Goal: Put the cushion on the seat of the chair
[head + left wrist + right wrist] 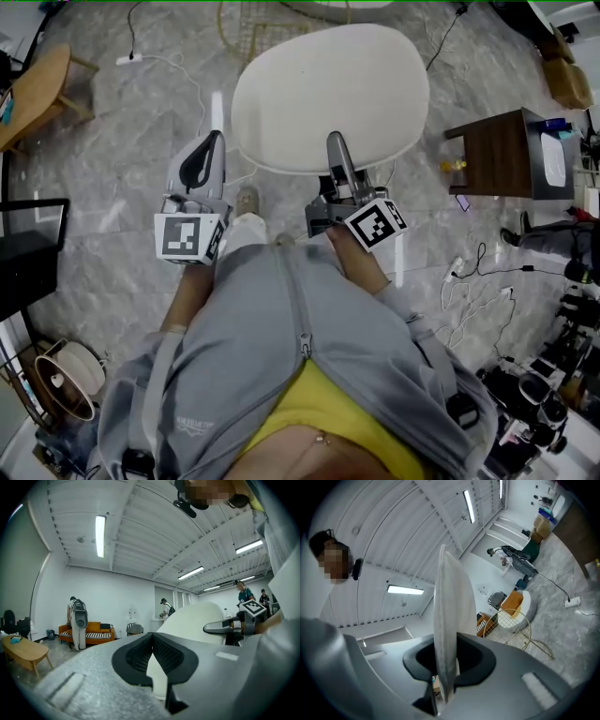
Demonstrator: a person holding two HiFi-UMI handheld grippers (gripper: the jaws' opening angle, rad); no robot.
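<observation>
A white oval cushion (328,94) hangs flat in front of me over the marble floor. My left gripper (215,142) is shut on its near left edge, and a wedge of white fabric (157,674) shows between the closed jaws. My right gripper (336,142) is shut on the near right edge, where the cushion (446,620) stands edge-on between the jaws. A gold wire-frame chair (508,625) stands beyond the cushion. In the head view only a few of its gold wires (251,26) show past the cushion's far rim.
A dark wooden side table (506,155) stands at the right, and a light wooden table (33,89) at the far left. Cables (478,281) lie on the floor at the right, with equipment (548,412) at the lower right. A power strip (129,58) lies far left.
</observation>
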